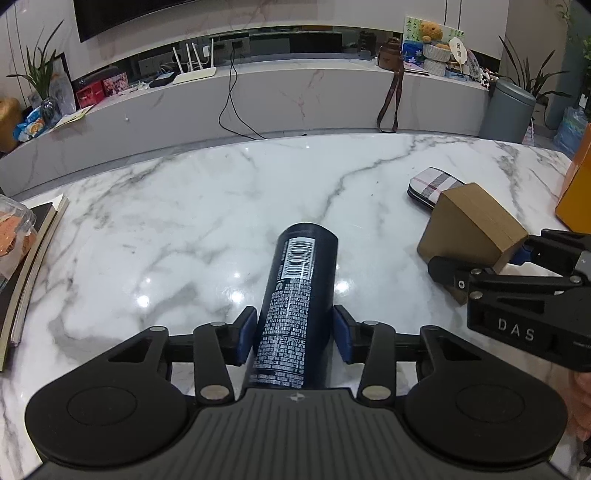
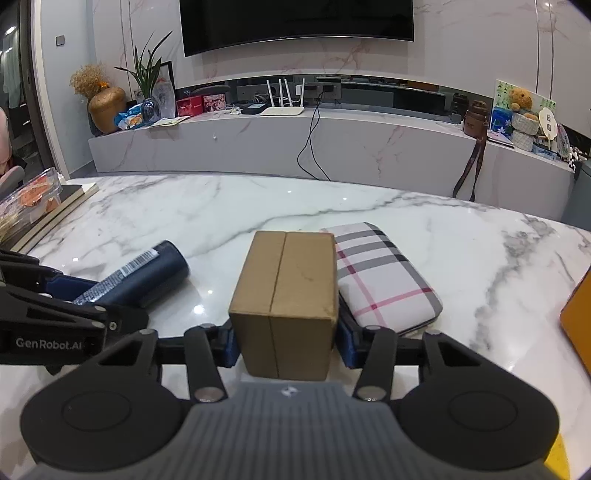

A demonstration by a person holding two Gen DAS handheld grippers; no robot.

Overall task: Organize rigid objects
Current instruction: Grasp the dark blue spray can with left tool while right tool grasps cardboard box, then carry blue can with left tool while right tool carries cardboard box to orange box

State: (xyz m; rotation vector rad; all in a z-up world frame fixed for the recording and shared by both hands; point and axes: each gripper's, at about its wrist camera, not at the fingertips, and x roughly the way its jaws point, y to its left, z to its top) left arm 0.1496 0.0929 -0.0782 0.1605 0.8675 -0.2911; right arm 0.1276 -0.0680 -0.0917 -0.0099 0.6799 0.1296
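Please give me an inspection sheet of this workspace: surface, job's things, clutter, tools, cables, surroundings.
Surface: white marble table, glossy.
Job's things: dark blue can between the left tool's fingers; brown cardboard box between the right tool's fingers; plaid case lying beside the box.
Clutter: books under a clear container; orange box at the right edge.
Tools: left tool around the can; right tool grips the box.
Cables: black cable hanging from the console.
Surroundings: TV, router, plant.
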